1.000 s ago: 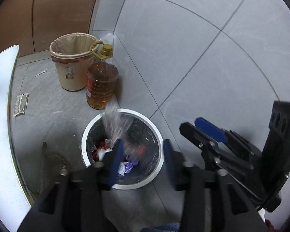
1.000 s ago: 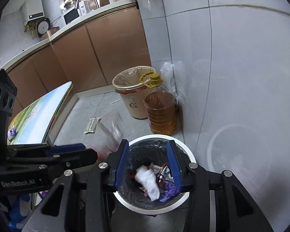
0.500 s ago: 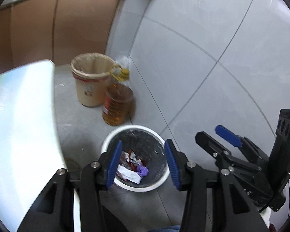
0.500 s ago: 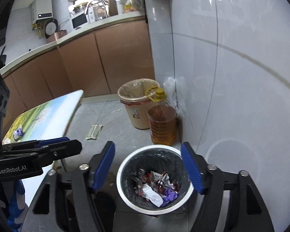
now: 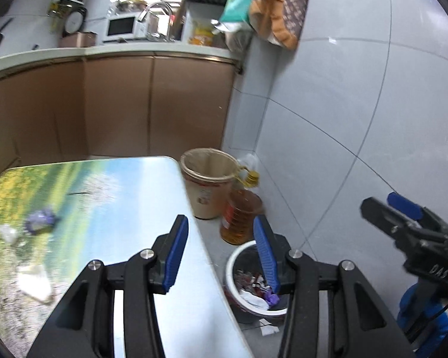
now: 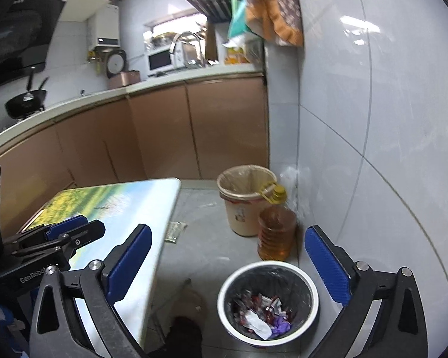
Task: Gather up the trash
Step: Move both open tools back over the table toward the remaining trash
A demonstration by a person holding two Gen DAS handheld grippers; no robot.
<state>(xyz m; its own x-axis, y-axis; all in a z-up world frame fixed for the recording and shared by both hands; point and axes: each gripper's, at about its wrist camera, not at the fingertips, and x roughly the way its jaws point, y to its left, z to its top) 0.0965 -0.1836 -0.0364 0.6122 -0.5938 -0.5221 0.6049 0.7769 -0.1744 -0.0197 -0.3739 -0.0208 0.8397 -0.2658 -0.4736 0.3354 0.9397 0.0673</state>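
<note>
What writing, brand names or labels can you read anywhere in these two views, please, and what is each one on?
"GenRobo", cut off by a finger: on the left gripper body, right wrist view.
"DAS": on the right gripper body, left wrist view.
Red label on the beige bin: too small to read.
Label on the oil bottle: blurred, unreadable.
Wrappers in the white trash bin: unreadable.

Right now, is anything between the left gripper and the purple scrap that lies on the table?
Nothing visible blocks it. The left gripper hangs over the table edge with empty fingers, and the purple scrap lies further left on the tabletop. Only bare table surface separates them; the pale scraps sit nearer and lower, off that path.
</note>
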